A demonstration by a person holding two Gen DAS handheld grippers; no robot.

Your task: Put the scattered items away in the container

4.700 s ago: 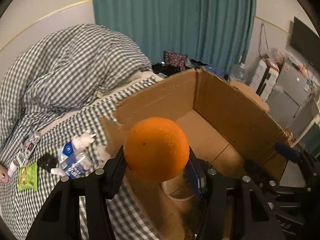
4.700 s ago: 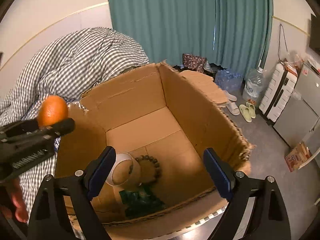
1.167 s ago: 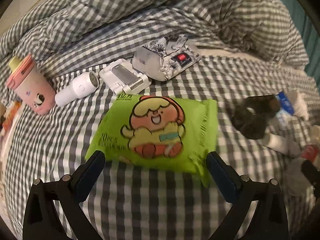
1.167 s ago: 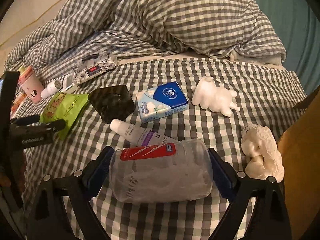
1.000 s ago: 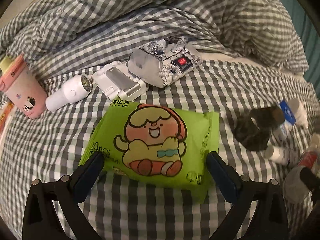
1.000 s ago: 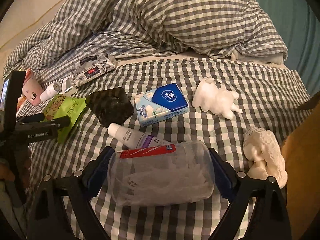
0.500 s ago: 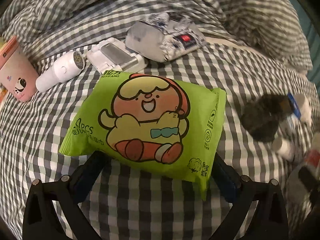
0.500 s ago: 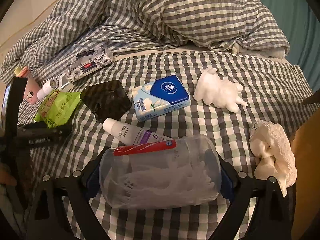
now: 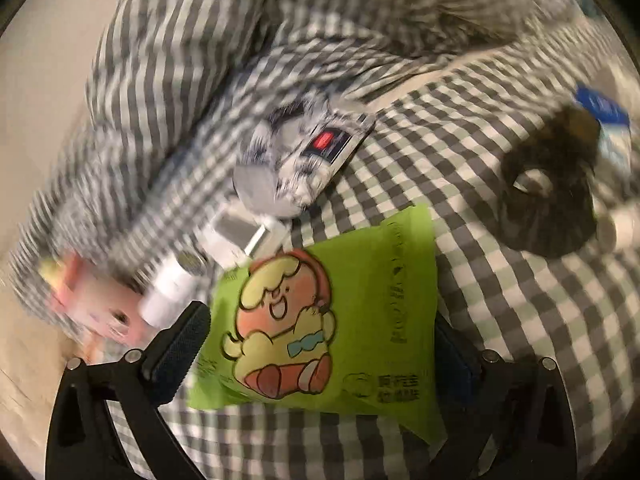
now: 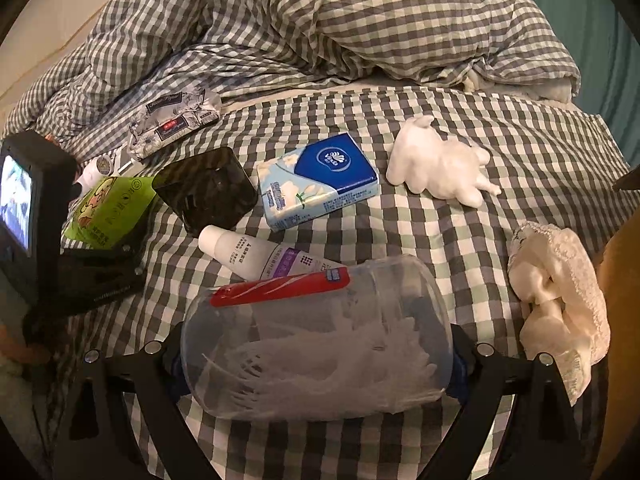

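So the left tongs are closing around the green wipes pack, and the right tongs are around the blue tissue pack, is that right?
Not quite. The left tongs do bracket the green wipes pack, but the right tongs are around the clear plastic jar with the red label. The right wrist view shows the blue tissue pack lying untouched farther up the checkered bedspread.

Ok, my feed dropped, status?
Left claw shut on green pack. Right claw flanks clear jar, grip unconfirmed. White tube against jar's far side.

Gingham bedsheet (image 10: 460,240) below, rumpled checked duvet (image 10: 360,20) heaped behind, teal curtain (image 10: 618,60) at right edge.
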